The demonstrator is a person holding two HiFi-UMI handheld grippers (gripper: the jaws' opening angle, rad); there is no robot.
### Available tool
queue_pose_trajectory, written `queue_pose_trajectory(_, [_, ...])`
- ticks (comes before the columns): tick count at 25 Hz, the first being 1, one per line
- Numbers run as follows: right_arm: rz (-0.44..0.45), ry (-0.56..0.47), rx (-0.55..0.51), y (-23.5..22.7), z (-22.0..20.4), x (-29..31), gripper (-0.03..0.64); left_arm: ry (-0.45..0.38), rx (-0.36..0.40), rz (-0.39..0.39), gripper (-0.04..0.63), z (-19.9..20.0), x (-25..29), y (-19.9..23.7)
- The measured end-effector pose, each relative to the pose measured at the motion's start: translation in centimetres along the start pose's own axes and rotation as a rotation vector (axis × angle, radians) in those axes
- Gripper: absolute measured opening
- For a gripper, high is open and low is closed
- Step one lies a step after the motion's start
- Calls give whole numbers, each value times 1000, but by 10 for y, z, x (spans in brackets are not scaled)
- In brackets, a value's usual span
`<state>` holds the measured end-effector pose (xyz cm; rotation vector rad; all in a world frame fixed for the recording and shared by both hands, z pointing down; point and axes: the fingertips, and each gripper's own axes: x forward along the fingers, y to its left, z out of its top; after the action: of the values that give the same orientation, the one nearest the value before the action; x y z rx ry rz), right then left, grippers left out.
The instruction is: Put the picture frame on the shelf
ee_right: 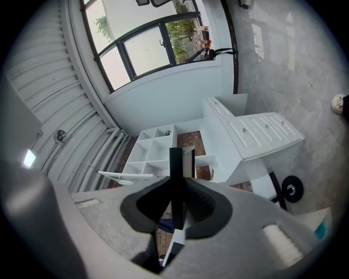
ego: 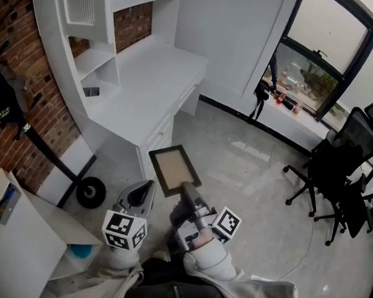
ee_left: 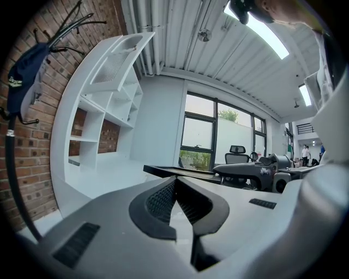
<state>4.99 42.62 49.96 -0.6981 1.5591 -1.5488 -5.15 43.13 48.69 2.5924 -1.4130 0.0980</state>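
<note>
Right now my right gripper has its jaws clamped on one edge of the dark-framed rectangular picture frame with the tan panel. The frame sticks straight out ahead of those jaws, lying pretty much flat with its face up. Looking down my right jaws, I see it edge-on, a thin dark strip pinched between the pads.

My left gripper sits just to the left of the right one. Its jaws are closed together with nothing in them, and the tips meet. From there the frame shows as a dark flat slab just past the tips and a bit to the right, not touching them.

The frame isn't on anything, it's up in the air over the grey floor. The white table is ahead of both jaws. The white shelf unit with open compartments stands on it, ahead and to the left, against the red brick wall. Two black office chairs are well off to the right of my right jaws.
</note>
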Motion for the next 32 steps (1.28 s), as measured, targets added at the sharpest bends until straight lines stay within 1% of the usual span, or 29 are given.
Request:
queue_pose_trajectory(9, [-4,25,-6,-3,72,68,69,-25,4,14,5,25,94,27])
queue_pose_trajectory(15, [-11,43,-9,-8,111,112,67,-37,5,32,5,38,143,48])
queue_pose_trajectory(22, [-20,88,-17,-15,139,152,67,-21,-4,64,5,42,184,67])
queue_pose_trajectory(32, [-49,129,-3,-31,180,182,67,-9,-19,103,5,40,235,77])
